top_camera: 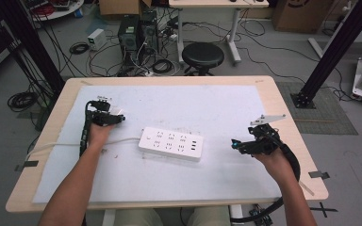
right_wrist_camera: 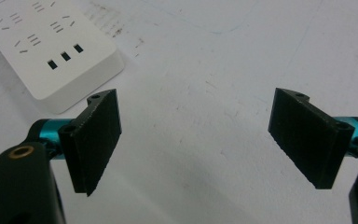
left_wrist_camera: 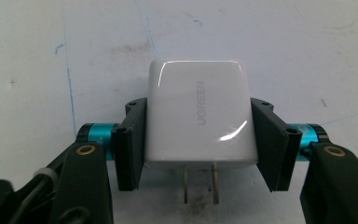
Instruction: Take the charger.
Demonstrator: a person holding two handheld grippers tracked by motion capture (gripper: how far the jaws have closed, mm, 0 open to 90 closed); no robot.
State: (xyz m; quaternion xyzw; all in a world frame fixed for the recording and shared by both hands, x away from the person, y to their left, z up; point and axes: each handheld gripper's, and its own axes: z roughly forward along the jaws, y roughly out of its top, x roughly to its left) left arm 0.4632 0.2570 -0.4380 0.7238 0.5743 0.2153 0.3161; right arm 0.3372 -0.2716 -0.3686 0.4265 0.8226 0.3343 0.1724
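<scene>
Beyond your table: floor clutter
You have a black round stool point(top_camera: 202, 56) past the far edge, computer towers point(top_camera: 137, 32) left of it, and cables point(top_camera: 22, 100) across the floor.

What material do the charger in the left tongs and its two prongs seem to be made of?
The UGREEN charger held in the left tongs looks like glossy white plastic: light glares off its smooth face. Its prongs appear to be bare metal, thin, flat and dull grey.

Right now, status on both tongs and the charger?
Left tongs shut on charger, prongs pointing back at the camera. Right tongs open, empty. Power strip sits between them, sockets unobstructed.
</scene>
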